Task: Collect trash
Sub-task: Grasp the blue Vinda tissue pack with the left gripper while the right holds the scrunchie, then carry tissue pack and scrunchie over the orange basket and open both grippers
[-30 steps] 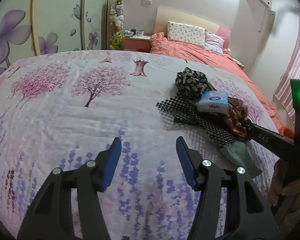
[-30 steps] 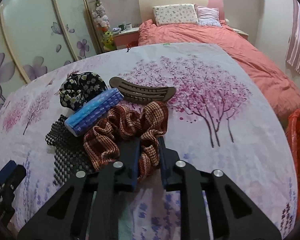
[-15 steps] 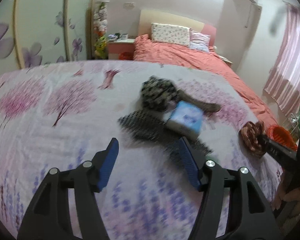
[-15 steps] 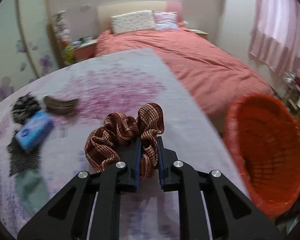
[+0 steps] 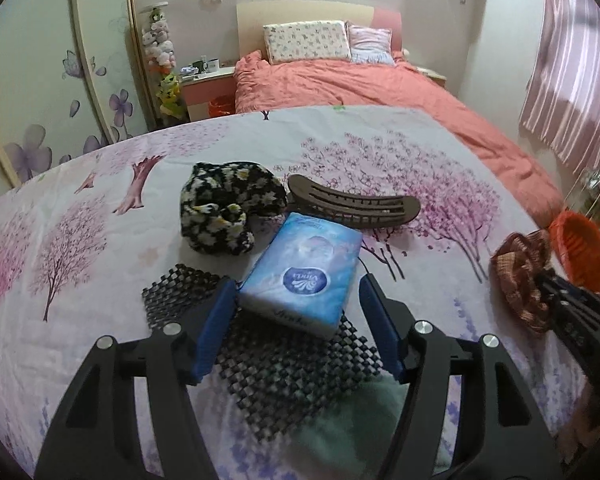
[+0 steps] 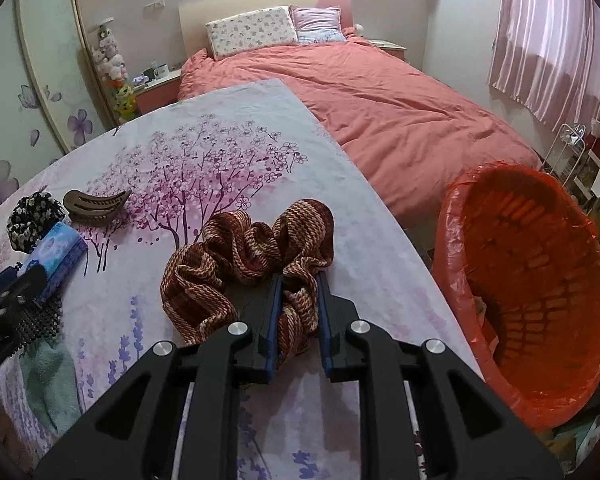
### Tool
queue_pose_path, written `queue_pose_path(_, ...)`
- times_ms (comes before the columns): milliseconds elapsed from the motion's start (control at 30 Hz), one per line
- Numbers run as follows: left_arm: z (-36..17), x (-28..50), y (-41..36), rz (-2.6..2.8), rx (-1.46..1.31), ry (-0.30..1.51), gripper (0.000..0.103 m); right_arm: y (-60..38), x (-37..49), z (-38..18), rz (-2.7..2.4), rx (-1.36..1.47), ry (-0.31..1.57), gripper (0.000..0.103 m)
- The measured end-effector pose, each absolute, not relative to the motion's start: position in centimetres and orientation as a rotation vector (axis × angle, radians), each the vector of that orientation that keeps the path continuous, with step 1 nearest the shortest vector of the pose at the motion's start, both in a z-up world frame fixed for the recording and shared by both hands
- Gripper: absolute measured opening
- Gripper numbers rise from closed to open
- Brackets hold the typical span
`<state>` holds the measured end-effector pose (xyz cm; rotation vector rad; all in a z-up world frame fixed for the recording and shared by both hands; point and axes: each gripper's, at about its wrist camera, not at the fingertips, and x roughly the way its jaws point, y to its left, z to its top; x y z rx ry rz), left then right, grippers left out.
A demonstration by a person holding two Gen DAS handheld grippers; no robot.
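Observation:
My right gripper (image 6: 298, 294) is shut on a red-brown striped scrunchie (image 6: 244, 252), held above the floral sheet near its right edge. An orange waste basket (image 6: 532, 292) lined with a red bag stands on the floor just right of it. My left gripper (image 5: 296, 304) is open, its fingers either side of a blue tissue pack (image 5: 304, 276) lying on a black mesh mat (image 5: 272, 360). The scrunchie (image 5: 520, 276) and basket (image 5: 580, 256) also show at the right of the left wrist view.
A black daisy-print cloth (image 5: 224, 208), a brown hair clip (image 5: 352, 204) and a pale green cloth (image 5: 352, 424) lie around the pack. A bed with a coral duvet (image 6: 400, 120) is behind. A wire rack (image 6: 572, 160) stands by the pink curtain.
My right gripper carried the scrunchie off the pile and rightward toward the basket. My left gripper moved in until its fingers flank the tissue pack.

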<state>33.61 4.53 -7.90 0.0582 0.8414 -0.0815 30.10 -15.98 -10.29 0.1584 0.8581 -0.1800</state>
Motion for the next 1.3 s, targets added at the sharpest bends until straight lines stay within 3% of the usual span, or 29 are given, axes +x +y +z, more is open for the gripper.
queue_pose_path(633,-9.4,36.9,2.3,-0.103,0.105,0.910,0.063,-16.9,30.1,-10.3,-0.150,0.212,0.852,0.018)
queue_pose_path(900,-9.6,37.3,2.0,-0.109,0.095,0.908,0.052,-17.0,30.0,-10.3,-0.150,0.212,0.852,0.018)
queue_pose_path(1300,-5.6,33.4,3.0,-0.136,0.062,0.811,0.051,-18.6,28.6,-9.5,-0.061,0.313,0.805,0.015)
